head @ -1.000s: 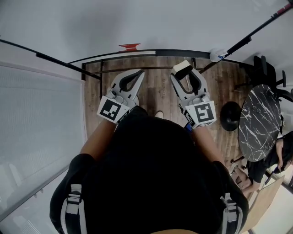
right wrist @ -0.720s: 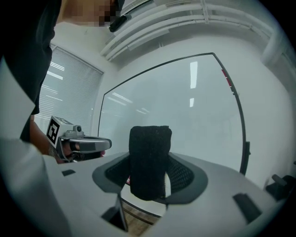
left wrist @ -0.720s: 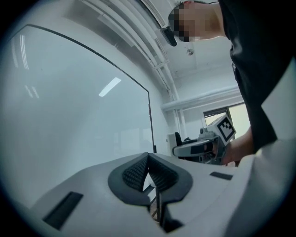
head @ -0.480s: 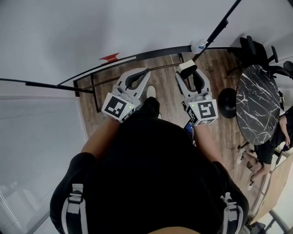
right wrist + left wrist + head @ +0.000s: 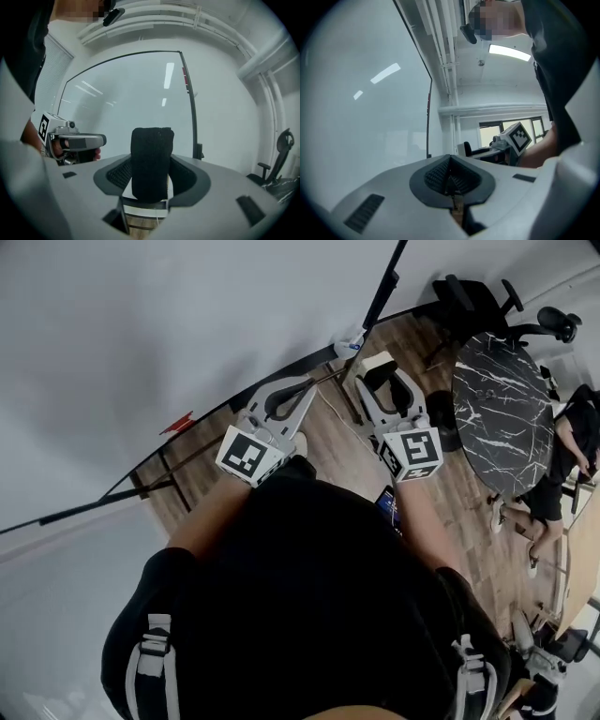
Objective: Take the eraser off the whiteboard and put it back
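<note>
The eraser (image 5: 377,363), a pale block with a black felt face (image 5: 151,157), sits upright between the jaws of my right gripper (image 5: 380,377), which is shut on it. In the right gripper view that gripper (image 5: 151,177) points at the whiteboard (image 5: 136,98), close to its black right-hand frame edge (image 5: 192,112). My left gripper (image 5: 306,386) is held beside it at the same height. Its pads meet with nothing between them in the left gripper view (image 5: 451,180). The whiteboard (image 5: 159,324) fills the upper left of the head view.
A round black marble table (image 5: 502,418) stands to the right, with office chairs (image 5: 469,298) behind it and a seated person (image 5: 562,460). Wooden floor (image 5: 328,442) lies below the board. A small red piece (image 5: 178,423) sits on the board's bottom rail.
Both grippers have swung together to the right along the whiteboard, towards its right edge. The eraser stays gripped in the right gripper; the left one stays shut.
</note>
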The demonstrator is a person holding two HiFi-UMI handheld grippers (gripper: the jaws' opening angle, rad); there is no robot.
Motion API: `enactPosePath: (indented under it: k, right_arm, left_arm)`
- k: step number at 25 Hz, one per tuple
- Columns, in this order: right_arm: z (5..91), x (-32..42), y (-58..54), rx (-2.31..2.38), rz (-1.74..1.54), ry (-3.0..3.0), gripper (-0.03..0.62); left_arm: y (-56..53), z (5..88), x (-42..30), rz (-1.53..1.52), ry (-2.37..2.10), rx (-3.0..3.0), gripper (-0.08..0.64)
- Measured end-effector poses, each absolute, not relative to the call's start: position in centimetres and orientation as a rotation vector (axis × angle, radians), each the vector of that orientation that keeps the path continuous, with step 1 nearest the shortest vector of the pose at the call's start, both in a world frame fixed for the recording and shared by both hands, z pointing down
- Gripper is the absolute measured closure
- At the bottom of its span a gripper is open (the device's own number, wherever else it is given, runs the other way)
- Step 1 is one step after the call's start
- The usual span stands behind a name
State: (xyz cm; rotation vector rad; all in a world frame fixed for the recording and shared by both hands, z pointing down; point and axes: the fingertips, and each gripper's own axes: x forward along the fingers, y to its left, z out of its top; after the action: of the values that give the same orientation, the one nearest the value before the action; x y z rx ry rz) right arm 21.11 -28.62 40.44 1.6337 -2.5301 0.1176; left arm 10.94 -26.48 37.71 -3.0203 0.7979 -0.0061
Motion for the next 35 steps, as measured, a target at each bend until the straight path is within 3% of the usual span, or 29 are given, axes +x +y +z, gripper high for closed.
enactPosePath:
  k: [12,35]
  right_arm:
    - [43.2,25.5,-37.6,1.764,0.111,-2.42,0.362]
    - [49.4,27.3,-48.9,1.687,0.073,-2.43,0.36]
  left_arm:
    - [-34.9,39.7,17.6,0.02,0.576,-3.072,0.555]
    - [-40.9,43.5,22.3,-0.009,0.426,-3.132,0.555]
